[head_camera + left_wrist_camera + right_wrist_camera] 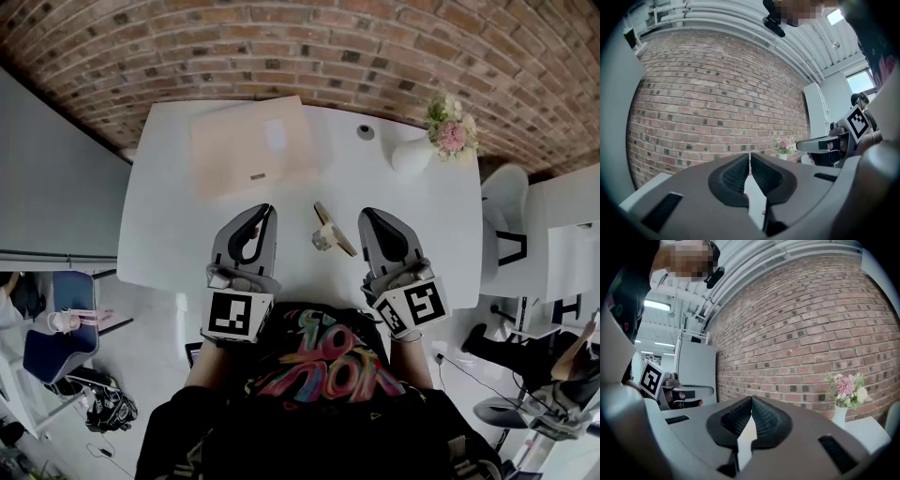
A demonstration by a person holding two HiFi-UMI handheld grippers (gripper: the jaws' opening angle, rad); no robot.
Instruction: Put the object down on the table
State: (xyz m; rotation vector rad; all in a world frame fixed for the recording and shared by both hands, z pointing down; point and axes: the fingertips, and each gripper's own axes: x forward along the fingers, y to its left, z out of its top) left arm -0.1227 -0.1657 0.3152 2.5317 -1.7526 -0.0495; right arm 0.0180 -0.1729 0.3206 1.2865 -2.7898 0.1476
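— Is the object down yet?

— It looks so. The small tan-and-grey object lies on the white desk, near the front edge, with nothing touching it. I can't tell what kind of object it is.

— And the tools?

— Both are clear of it. The left tool is at the object's 9 o'clock and the right tool at its 3 o'clock. In each gripper view the ridged pads meet at the tips with nothing between them, so both are closed and empty.

— So what's left?

— Nothing that I can see; I'd call the putting-down finished.

— Count it all for me.

— One object and two tools. Farther out, one beige flat board at the object's 11 o'clock, one small grey disc at about 1 o'clock, and one white vase of pink flowers past that, toward 2 o'clock.
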